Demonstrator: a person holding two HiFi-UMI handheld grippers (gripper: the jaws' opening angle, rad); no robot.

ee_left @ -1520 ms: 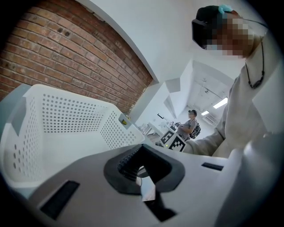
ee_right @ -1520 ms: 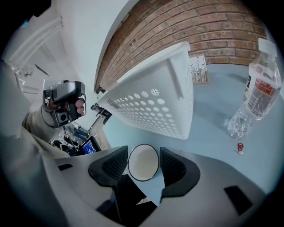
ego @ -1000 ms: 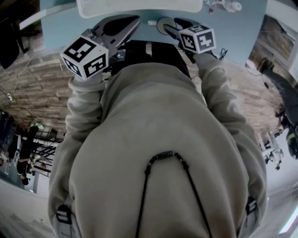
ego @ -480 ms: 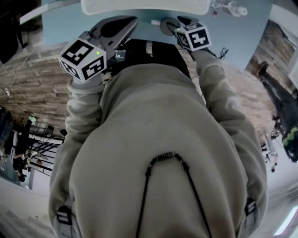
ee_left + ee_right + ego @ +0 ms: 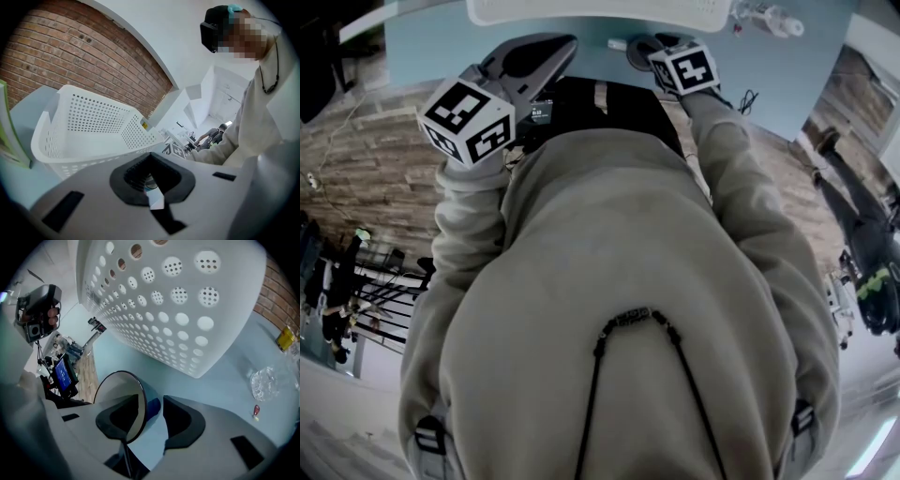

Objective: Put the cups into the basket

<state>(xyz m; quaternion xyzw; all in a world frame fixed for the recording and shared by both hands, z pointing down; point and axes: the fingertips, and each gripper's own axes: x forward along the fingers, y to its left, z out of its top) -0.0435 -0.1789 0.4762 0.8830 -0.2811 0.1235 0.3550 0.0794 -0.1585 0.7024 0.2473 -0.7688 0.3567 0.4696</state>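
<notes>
One cup point(image 5: 117, 392) is straddled by the right tongs point(image 5: 152, 403), just now closing (not yet clamped); left tongs point(image 5: 151, 158) are held together. A lift into the basket point(image 5: 187, 310) at twelve o'clock is needed.

You wear a beige sweatshirt point(image 5: 619, 262) with a black neck cord point(image 5: 630, 314); your grey left hand-held gripper point(image 5: 150, 163) and right hand-held gripper point(image 5: 152, 403) carry white cubes point(image 5: 469, 117) printed with black square markers.
</notes>
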